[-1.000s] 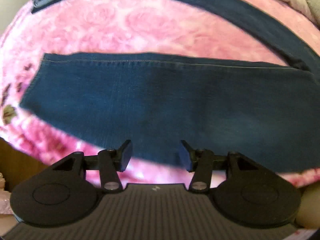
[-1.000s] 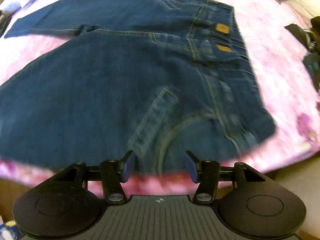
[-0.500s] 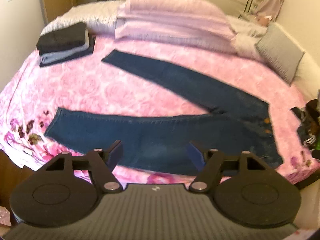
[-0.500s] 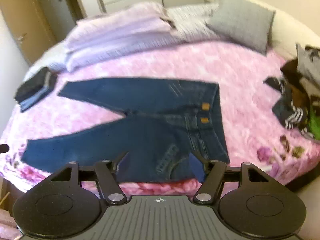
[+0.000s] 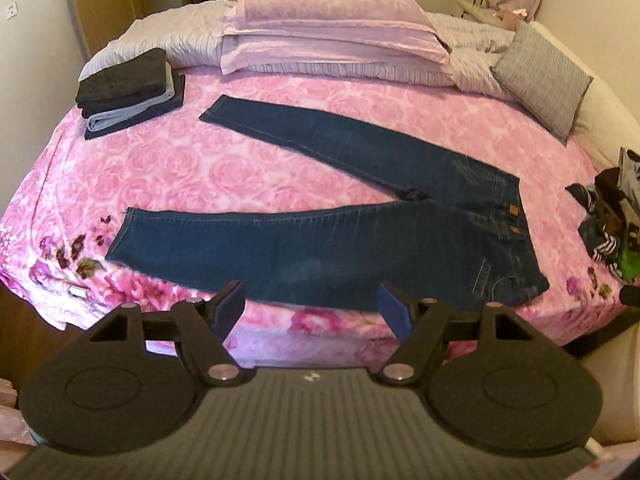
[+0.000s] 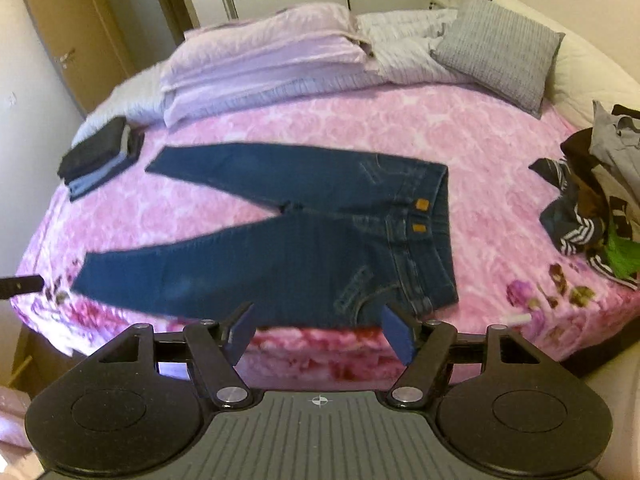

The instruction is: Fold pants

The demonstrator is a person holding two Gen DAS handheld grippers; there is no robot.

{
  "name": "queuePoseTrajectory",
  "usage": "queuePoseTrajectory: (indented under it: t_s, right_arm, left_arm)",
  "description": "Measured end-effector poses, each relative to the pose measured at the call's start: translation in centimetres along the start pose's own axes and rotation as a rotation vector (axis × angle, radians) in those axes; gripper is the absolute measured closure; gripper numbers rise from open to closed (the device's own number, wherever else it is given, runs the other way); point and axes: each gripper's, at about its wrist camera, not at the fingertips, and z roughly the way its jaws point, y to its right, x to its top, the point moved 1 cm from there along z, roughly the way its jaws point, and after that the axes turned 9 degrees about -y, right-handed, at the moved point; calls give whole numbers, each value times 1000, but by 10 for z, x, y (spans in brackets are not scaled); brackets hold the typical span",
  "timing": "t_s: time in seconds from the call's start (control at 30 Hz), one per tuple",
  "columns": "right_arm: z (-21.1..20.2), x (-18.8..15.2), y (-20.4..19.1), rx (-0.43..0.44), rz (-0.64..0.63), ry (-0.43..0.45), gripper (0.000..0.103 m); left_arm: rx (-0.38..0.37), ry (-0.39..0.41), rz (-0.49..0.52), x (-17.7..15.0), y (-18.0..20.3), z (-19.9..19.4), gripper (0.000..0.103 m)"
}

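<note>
Dark blue jeans (image 5: 328, 248) (image 6: 304, 256) lie flat on the pink rose-patterned bed (image 5: 168, 168) (image 6: 500, 184). Their legs are spread in a V toward the left, and the waistband with two tan labels lies at the right. The near leg runs along the bed's front edge. My left gripper (image 5: 312, 308) is open and empty, held back off the bed in front of the near leg. My right gripper (image 6: 318, 330) is open and empty too, off the front edge below the seat and pocket of the jeans. Neither gripper touches the cloth.
A stack of folded dark and grey clothes (image 5: 128, 92) (image 6: 100, 158) sits at the bed's far left. Lilac pillows (image 5: 332, 40) and a grey cushion (image 5: 540, 76) (image 6: 500, 48) line the head. A heap of loose clothes (image 6: 592, 208) (image 5: 612, 224) lies at the right edge.
Both grippers have pulled back and up from close over the jeans to well off the bed's front edge, so the whole bed shows. Both stayed open, their jaws now wider.
</note>
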Motion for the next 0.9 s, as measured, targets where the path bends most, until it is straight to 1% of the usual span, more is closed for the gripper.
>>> queuePoseTrajectory:
  t_s: [0.17, 0.47, 0.63, 0.9]
  right_arm:
    - [0, -11, -12, 0, -12, -31, 36]
    - [12, -27, -30, -1, -41, -83, 36]
    - [14, -31, -39, -3, -70, -91, 36]
    - [15, -35, -40, -4, -85, -97, 36]
  left_arm:
    - [16, -8, 20, -10, -5, -10, 33]
    - [43, -40, -2, -35, -13, -16, 33]
    - [50, -42, -13, -45, -17, -19, 33]
    - [46, -47, -11, -53, -11, -21, 33]
